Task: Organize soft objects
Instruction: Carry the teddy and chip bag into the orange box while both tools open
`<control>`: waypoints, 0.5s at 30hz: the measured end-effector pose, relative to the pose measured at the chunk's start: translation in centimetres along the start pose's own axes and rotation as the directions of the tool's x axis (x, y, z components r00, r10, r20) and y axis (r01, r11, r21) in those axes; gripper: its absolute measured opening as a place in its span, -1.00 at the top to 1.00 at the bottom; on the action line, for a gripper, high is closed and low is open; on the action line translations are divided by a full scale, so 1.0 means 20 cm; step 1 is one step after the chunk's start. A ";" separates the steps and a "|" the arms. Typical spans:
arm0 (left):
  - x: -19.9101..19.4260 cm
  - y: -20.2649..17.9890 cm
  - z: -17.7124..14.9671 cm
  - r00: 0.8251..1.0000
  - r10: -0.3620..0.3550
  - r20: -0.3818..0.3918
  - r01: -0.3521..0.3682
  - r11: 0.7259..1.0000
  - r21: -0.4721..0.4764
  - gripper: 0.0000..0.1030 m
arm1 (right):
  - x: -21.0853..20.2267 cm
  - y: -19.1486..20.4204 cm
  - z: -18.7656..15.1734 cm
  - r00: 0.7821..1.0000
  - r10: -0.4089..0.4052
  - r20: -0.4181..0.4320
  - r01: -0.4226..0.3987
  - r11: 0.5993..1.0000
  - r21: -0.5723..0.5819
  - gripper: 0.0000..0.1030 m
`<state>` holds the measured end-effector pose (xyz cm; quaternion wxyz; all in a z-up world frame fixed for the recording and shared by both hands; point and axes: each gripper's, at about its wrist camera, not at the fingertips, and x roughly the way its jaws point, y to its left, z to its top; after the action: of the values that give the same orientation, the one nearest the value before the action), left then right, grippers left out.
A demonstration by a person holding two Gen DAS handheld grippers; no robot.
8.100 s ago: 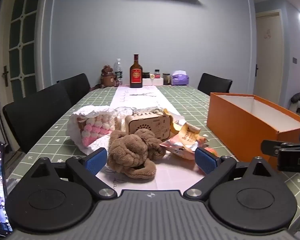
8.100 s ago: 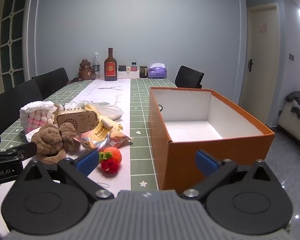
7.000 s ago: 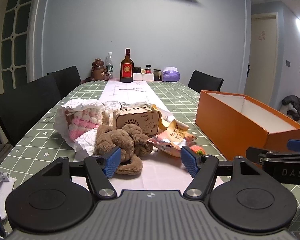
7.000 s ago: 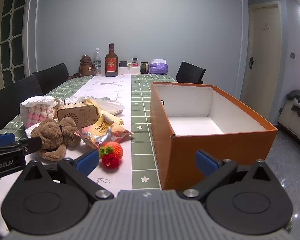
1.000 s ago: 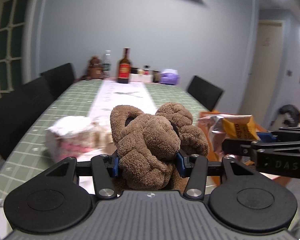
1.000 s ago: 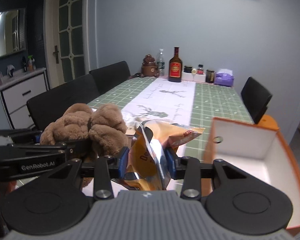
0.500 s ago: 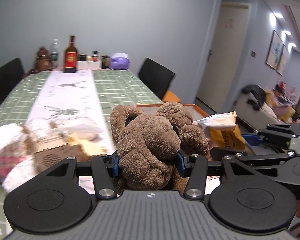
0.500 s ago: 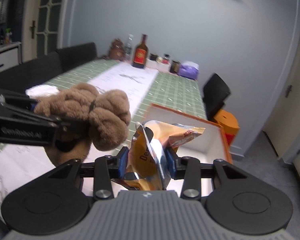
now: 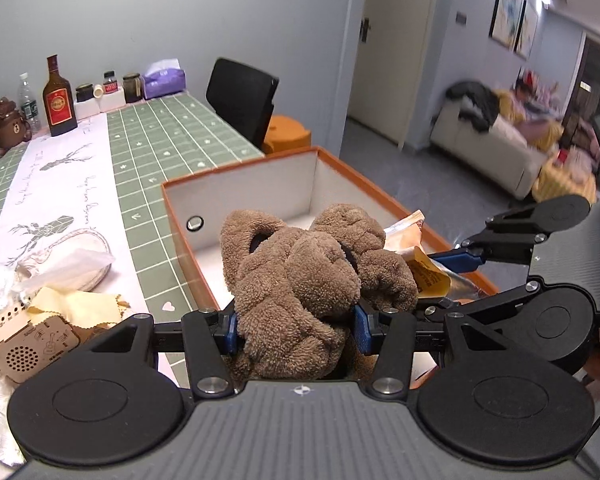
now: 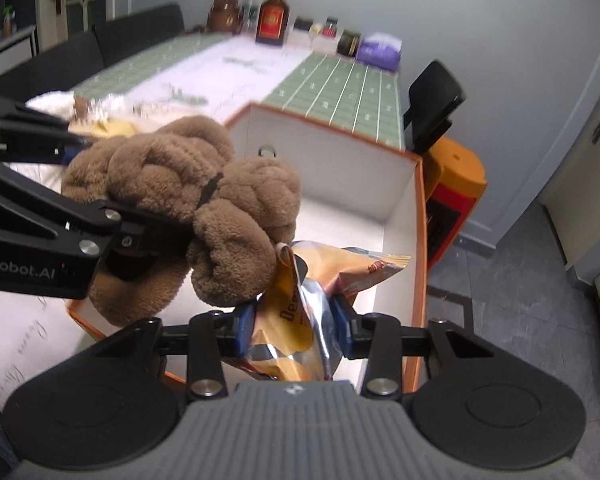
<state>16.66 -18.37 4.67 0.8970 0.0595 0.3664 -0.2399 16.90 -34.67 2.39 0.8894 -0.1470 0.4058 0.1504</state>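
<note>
A long table (image 9: 172,136) with a green checked cloth and a white runner fills the left side of both views. On it sits a big orange box (image 9: 260,176) with white walls on the inside and no lid.

The left gripper (image 9: 296,326) is closed on a fluffy brown plush toy (image 9: 300,272) — its blue pads press into the toy from both sides. The toy is up in the air over the near end of the box, not lying in it. In the right wrist view the same toy (image 10: 188,200) hangs over the box's left corner.

The right gripper (image 10: 294,326) is closed on a crinkly orange snack bag (image 10: 300,304). The bag is squeezed between the blue pads and sticks up and out over the open box. In the left wrist view the bag (image 9: 424,268) peeks out just to the right of the toy, touching it or very nearly.

Left of the box, on the table, lie a small wooden box with speaker holes (image 9: 32,344), a yellow cloth (image 9: 76,304) and a white plastic bag (image 9: 64,264). At the far end stands a brown bottle with a red label (image 9: 59,100) — small jars and a purple tissue pack (image 9: 164,78) are beside it.
</note>
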 end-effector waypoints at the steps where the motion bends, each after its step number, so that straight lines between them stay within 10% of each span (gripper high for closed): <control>1: 0.01 -0.02 0.00 1.000 0.010 -0.010 -0.009 1.000 0.018 -0.14 | 0.02 -0.01 0.00 1.000 0.006 -0.013 -0.006 1.000 -0.002 0.22; 15: 0.20 -0.11 -0.03 0.993 0.078 -0.093 -0.065 0.989 0.132 -0.17 | 0.26 -0.06 -0.03 0.987 0.057 -0.152 -0.056 0.998 0.013 0.18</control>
<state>17.66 -21.74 1.70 0.8803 0.1419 0.3915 -0.2273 20.14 -35.17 -1.74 0.8520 -0.1426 0.4770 0.1621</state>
